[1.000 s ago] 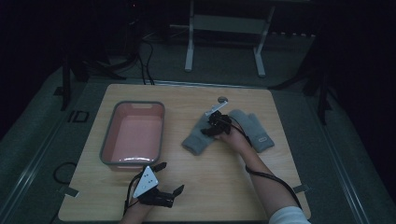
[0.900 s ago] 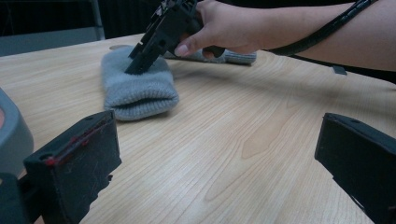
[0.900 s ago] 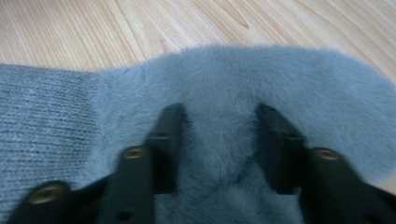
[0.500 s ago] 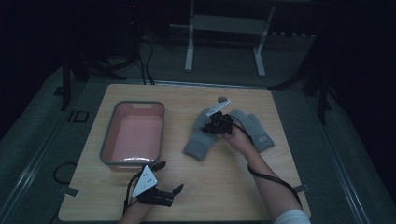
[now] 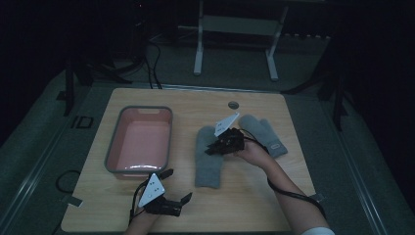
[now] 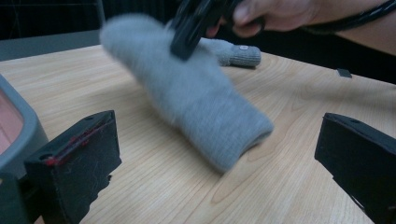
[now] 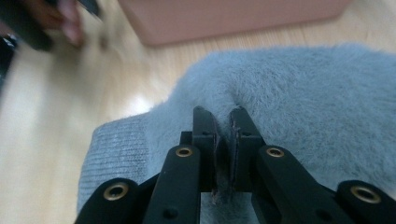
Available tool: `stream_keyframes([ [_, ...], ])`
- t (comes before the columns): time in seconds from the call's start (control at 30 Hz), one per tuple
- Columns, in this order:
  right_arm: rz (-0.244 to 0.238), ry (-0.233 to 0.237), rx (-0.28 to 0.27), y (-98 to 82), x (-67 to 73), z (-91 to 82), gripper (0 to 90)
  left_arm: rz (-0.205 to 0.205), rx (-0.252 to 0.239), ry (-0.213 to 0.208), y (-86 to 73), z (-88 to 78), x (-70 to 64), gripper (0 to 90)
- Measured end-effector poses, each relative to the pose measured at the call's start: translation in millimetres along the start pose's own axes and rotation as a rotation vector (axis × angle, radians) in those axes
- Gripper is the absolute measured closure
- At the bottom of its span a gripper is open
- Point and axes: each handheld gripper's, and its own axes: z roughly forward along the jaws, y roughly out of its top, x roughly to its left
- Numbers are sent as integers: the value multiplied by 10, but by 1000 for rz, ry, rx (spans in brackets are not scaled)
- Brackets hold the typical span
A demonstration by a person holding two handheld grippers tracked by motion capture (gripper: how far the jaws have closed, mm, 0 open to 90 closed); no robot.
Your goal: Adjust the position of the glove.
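**Mitten pinched, tub waiting**

The right gripper point(image 5: 215, 147) has its jaws closed on a fold of the fuzzy grey knitted mitten point(image 5: 209, 159), whose long axis trails from the jaws, cuff end pointing toward the person. Likely a lift next, probably toward the pink plastic tub point(image 5: 140, 142) beyond the jaw tips. The left gripper point(image 5: 177, 186) stands wide, holding nothing, with the mitten just ahead of it.

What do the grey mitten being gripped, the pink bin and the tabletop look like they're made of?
Grey mitten: soft knit, likely wool or fleece, with a fuzzy nap and ribbed cuff; it bunches in the right claw.
Pink bin: probably moulded plastic, with smooth walls and a grey rim.
Tabletop: light wood or wood-look laminate with visible grain; which one is unclear.
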Motion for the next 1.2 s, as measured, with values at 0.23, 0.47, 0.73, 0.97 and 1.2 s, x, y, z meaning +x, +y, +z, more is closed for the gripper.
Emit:
stream_keyframes([
  [0.23,45,-23,61,-191,-191,286,829,-3,3,-3,0,-4,7,4],
  [0.47,61,-36,64,-275,-239,373,656,-1,1,-6,2,-4,4,4],
  [0.73,84,-91,26,-232,-216,119,453,-5,2,-10,1,-1,5,3],
  [0.97,132,-194,-55,-294,-210,-289,324,-8,0,-10,1,3,-1,4],
  [1.2,197,-387,-77,-460,-263,-704,292,-8,4,-11,-2,6,5,4],
])
